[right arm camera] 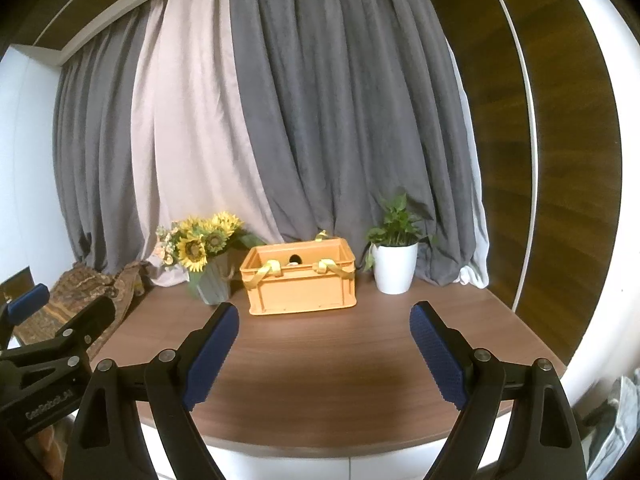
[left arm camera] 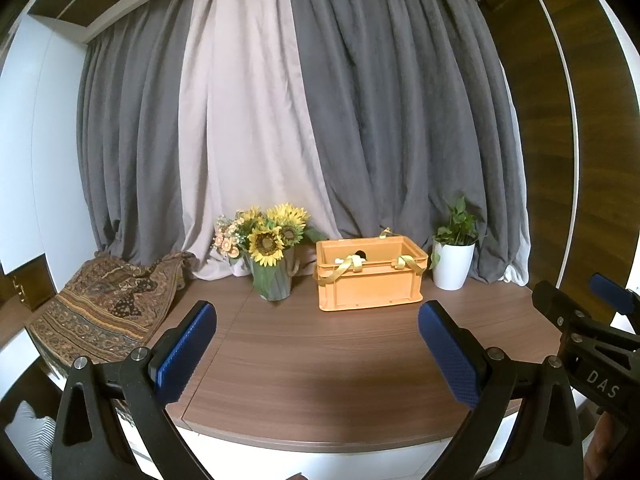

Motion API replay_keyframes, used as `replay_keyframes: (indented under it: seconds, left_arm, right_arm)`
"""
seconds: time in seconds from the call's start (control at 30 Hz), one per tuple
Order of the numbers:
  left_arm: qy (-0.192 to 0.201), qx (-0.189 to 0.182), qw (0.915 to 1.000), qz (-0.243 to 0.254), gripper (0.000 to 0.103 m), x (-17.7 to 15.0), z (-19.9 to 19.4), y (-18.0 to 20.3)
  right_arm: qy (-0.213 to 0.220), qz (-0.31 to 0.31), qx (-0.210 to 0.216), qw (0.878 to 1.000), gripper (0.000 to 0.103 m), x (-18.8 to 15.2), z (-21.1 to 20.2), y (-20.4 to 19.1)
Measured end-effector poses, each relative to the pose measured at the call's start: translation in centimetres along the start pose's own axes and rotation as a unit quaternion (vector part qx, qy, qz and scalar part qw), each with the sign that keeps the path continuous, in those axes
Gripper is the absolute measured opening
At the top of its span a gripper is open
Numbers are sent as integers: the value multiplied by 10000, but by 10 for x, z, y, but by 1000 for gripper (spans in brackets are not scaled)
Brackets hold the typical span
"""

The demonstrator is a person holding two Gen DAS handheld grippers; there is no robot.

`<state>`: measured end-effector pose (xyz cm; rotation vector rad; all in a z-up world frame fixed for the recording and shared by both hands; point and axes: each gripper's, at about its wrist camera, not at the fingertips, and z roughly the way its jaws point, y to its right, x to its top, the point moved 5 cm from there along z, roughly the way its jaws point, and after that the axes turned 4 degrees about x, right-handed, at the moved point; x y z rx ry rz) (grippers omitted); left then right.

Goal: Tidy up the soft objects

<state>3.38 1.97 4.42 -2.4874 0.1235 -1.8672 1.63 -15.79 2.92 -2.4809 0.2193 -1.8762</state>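
An orange plastic crate (left arm camera: 370,282) (right arm camera: 302,282) stands at the back of the brown table (left arm camera: 320,360) (right arm camera: 320,360), with yellow fabric straps (left arm camera: 344,268) (right arm camera: 268,270) draped over its front rim. A little of something pale and dark shows inside it. A patterned brown cloth (left arm camera: 108,308) (right arm camera: 80,292) lies crumpled at the table's left end. My left gripper (left arm camera: 316,354) and my right gripper (right arm camera: 324,354) hover side by side over the table's near edge, both open and holding nothing, well short of the crate. Each one appears at the edge of the other's view.
A vase of sunflowers (left arm camera: 274,248) (right arm camera: 204,256) stands just left of the crate. A white pot with a green plant (left arm camera: 454,256) (right arm camera: 394,258) stands to its right. Grey and pale curtains (left arm camera: 320,120) hang behind. A dark wooden panel (right arm camera: 560,160) bounds the right side.
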Motion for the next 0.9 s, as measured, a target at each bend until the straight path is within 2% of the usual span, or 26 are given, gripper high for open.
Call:
replay_keyframes:
  seconds: [0.9]
  left_arm:
    - [-56,38,10000,17,103,-3,-5,1]
  right_arm:
    - [29,-52,-51,10000,88,2,-5,6]
